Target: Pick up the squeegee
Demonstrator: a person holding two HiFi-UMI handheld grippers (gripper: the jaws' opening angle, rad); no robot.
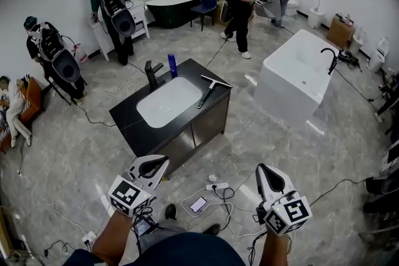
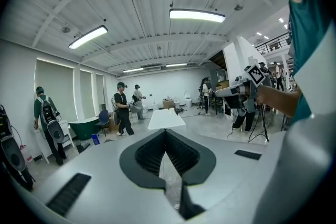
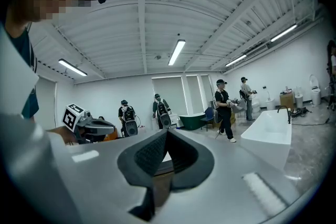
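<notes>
Black-handled squeegee [image 1: 209, 90] lies flat on the dark vanity top [image 1: 128, 116], at its right-hand end, betw. the white basin [image 1: 144, 110] and the right edge. The blade bar sits toward the far corner, and the handle runs back toward the front edge. A tap [image 1: 151, 75] and a blue bottle [image 1: 173, 64] stand along the back edge, well apart from it. Prob. light and stiff: thin rigid handle, long crossbar w/ what is likely a soft rubber strip that bends and shouldn't be pinched. Best hold looks like mid-handle, a bit nearer the head, since the T-shaped top may make it swing if taken at the tail. It lies low on a hard, smooth top, so it could skid or pivot when nudged, and the pads would need to close square across the handle. Left gripper [image 1: 161, 164] and right gripper [image 1: 263, 170] are both low by the person's body, far from the vanity. Each is clenched w/ nothing betw. its jaws, so whichever one goes in must open first.
</notes>
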